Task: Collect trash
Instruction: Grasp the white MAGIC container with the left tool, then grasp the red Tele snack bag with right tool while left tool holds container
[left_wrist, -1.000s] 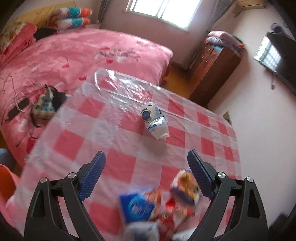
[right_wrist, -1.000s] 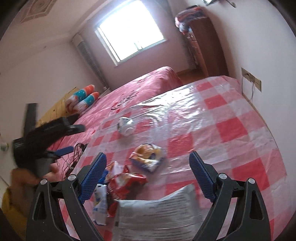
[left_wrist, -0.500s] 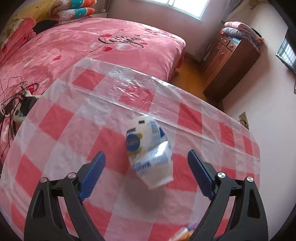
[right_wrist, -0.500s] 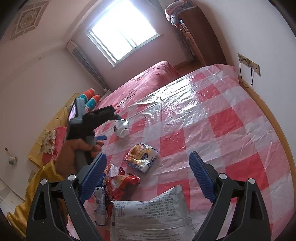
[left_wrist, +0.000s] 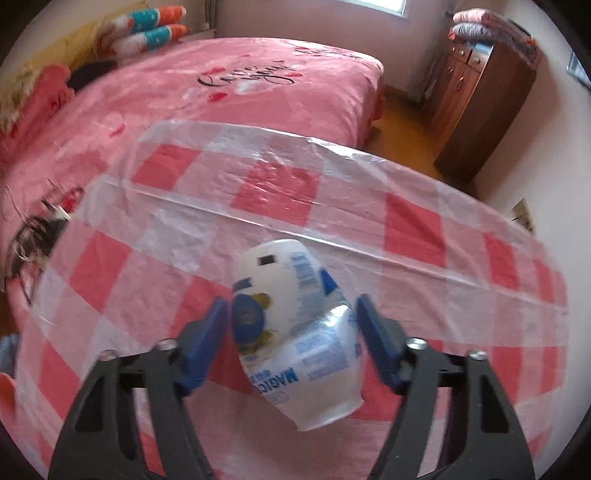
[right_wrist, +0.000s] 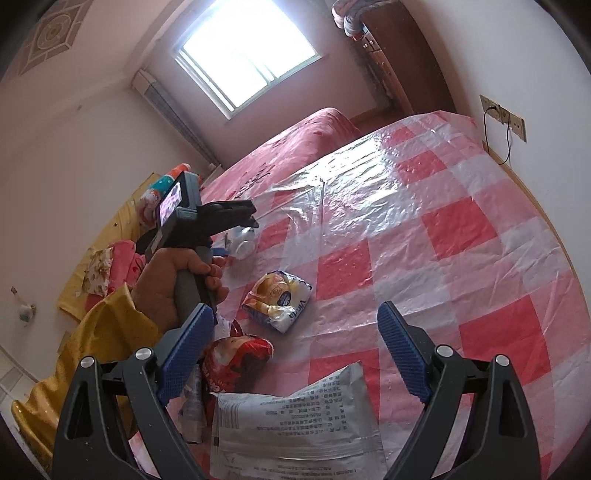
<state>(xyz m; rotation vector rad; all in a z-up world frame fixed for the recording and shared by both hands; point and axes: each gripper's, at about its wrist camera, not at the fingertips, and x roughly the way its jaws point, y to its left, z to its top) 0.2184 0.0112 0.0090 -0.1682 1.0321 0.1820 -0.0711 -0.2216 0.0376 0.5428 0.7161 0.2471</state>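
**Left gripper closes in on the white cup**

Where a second ago the left gripper (left_wrist: 291, 325) hung above the wrapper pile with its fingers spread wide, it has since travelled across the table (left_wrist: 424, 229) and its blue pads now sit narrow, one on each side of a crushed white cup (left_wrist: 295, 332). The left pad looks to be touching the cup's blue label; the right pad is just beside the dented wall, and contact there cannot be confirmed. The cup lies tipped on its side on the red-and-white checked cloth, near the table's middle, open end toward the camera.

From the right wrist view, the right gripper (right_wrist: 295, 354) has barely moved. Its fingers stand wide apart and hold nothing, hovering over a grey printed pouch (right_wrist: 295, 424). Beyond it lie a red snack bag (right_wrist: 240, 354) and a yellow-and-white wrapper (right_wrist: 277, 301), well apart from the cup.

Judging by this, the cup is about to be the piece collected; a soft, dented wall may buckle or slip under the squeeze.
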